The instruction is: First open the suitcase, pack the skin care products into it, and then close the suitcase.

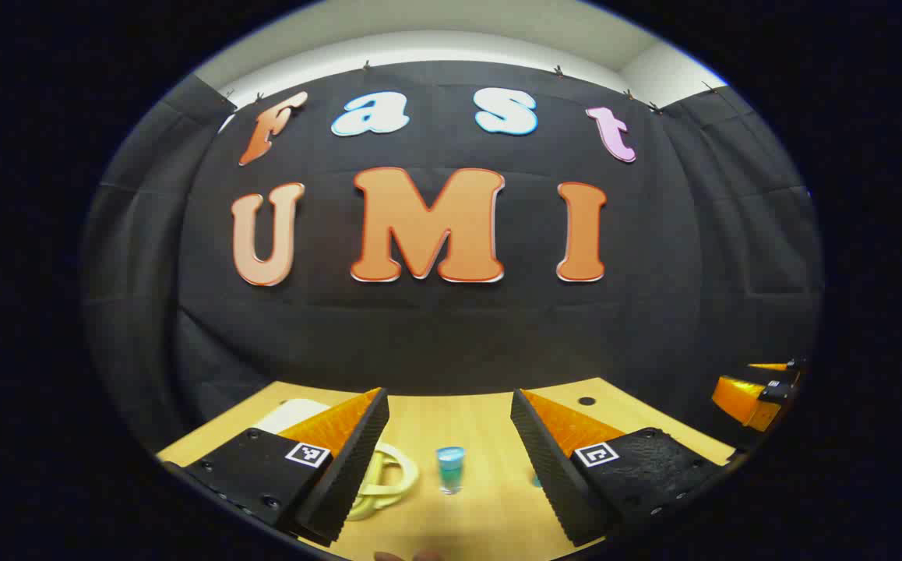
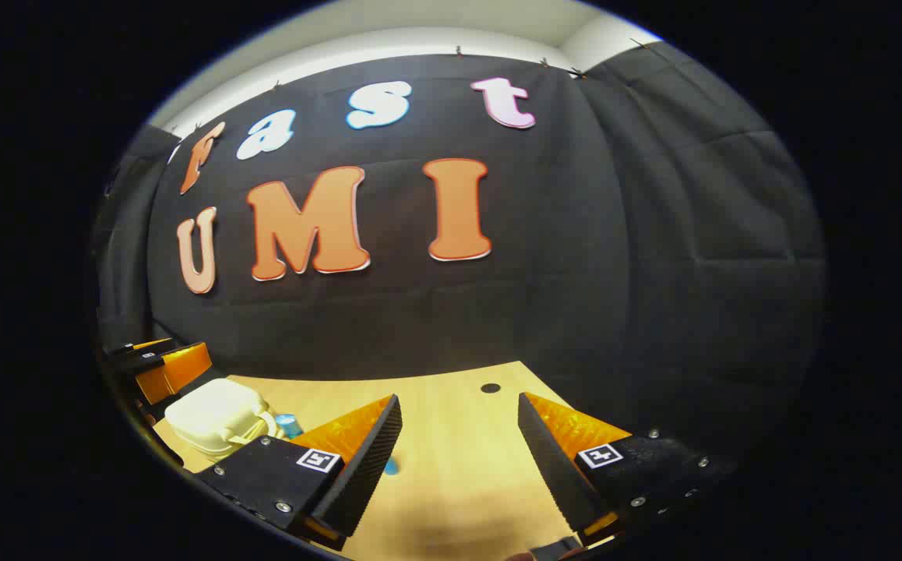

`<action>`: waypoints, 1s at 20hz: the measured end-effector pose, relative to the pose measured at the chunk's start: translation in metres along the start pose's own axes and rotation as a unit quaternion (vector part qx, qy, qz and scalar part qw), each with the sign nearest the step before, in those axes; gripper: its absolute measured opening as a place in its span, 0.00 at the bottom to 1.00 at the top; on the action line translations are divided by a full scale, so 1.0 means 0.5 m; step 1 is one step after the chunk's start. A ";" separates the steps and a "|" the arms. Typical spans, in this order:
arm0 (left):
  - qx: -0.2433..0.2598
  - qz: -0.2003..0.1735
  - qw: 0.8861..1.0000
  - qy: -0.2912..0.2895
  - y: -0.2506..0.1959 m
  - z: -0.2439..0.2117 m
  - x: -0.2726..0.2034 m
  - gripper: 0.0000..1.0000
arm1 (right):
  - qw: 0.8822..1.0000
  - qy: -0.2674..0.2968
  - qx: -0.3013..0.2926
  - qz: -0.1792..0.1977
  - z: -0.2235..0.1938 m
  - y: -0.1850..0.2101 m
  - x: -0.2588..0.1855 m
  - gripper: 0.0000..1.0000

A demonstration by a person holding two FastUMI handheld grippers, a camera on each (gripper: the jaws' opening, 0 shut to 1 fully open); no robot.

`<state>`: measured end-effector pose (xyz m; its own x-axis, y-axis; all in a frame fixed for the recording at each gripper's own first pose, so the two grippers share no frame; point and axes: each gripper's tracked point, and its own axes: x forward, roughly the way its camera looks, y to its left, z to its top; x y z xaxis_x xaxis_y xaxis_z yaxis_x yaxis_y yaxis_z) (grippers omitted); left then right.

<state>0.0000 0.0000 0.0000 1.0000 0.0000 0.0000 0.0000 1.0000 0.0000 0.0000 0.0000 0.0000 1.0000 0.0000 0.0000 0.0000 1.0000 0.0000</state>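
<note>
On the wooden table, at its left end in the right gripper view, I'm seeing the suitcase lying closed, cream and rounded, its handle looping toward a small blue bottle. I'm holding the left gripper above the bottle, fingers spread and gripping nothing. I'm keeping the right gripper open and empty too. My left finger is hiding most of the suitcase, and another blue item is peeking out, too covered to identify.
</note>
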 end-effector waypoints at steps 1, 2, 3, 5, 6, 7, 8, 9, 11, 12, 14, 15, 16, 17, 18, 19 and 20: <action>0.004 0.009 1.000 -0.001 0.031 -0.008 -0.004 0.97 | 1.000 0.002 0.008 -0.003 0.000 0.027 -0.003 0.95; 0.006 0.012 1.000 0.002 0.056 -0.011 -0.009 0.97 | 1.000 0.006 0.018 -0.005 -0.001 0.050 -0.006 0.95; 0.002 0.015 1.000 0.005 0.078 -0.017 -0.015 0.97 | 1.000 0.012 0.027 -0.004 -0.002 0.076 -0.008 0.95; -0.014 0.022 1.000 0.013 0.111 -0.017 -0.017 0.97 | 1.000 0.009 0.015 0.021 0.004 0.131 -0.008 0.95; -0.020 0.022 0.999 0.018 0.115 -0.015 -0.014 0.95 | 1.000 0.004 0.000 0.027 0.012 0.146 -0.008 0.95; -0.023 0.025 0.999 0.025 0.120 -0.016 -0.009 0.97 | 0.999 0.002 -0.012 0.031 0.020 0.157 -0.005 0.95; -0.024 0.026 0.999 0.033 0.123 -0.016 -0.005 0.97 | 0.999 -0.003 -0.018 0.043 0.032 0.171 0.000 0.95; -0.028 0.032 0.999 0.033 0.126 -0.012 -0.005 0.97 | 0.998 -0.004 -0.020 0.061 0.040 0.187 0.006 0.95; -0.034 0.045 0.998 0.028 0.127 -0.001 0.000 0.97 | 0.996 0.009 -0.012 0.086 0.038 0.198 0.019 0.95; -0.032 0.054 0.998 0.030 0.126 0.000 0.003 0.97 | 0.995 0.021 -0.004 0.099 0.031 0.200 0.027 0.95; -0.027 0.058 0.998 0.028 0.112 0.013 0.007 0.97 | 0.991 0.046 -0.002 0.127 0.019 0.206 0.042 0.95; -0.024 0.059 0.998 0.025 0.104 0.015 0.008 0.97 | 0.990 0.051 -0.012 0.129 0.013 0.201 0.051 0.95; -0.022 0.062 0.998 0.022 0.103 0.022 0.009 0.97 | 0.990 0.047 -0.027 0.131 0.015 0.195 0.064 0.95; -0.020 0.069 0.997 0.021 0.106 0.022 0.007 0.97 | 0.989 0.042 -0.035 0.138 0.018 0.197 0.071 0.95; -0.017 0.076 0.997 0.020 0.109 0.021 0.007 0.97 | 0.987 0.041 -0.037 0.148 0.020 0.205 0.075 0.95; -0.016 0.082 0.996 0.016 0.115 0.023 0.007 0.97 | 0.986 0.037 -0.037 0.157 0.017 0.211 0.079 0.95; -0.015 0.086 0.996 0.016 0.117 0.021 0.006 0.97 | 0.986 0.038 -0.040 0.159 0.014 0.217 0.086 0.95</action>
<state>0.0028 0.0584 0.0104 0.9848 0.1702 -0.0345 -0.1712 0.9849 -0.0266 0.0431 0.1084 0.0070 0.9467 0.3103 -0.0869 -0.3164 0.9462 -0.0679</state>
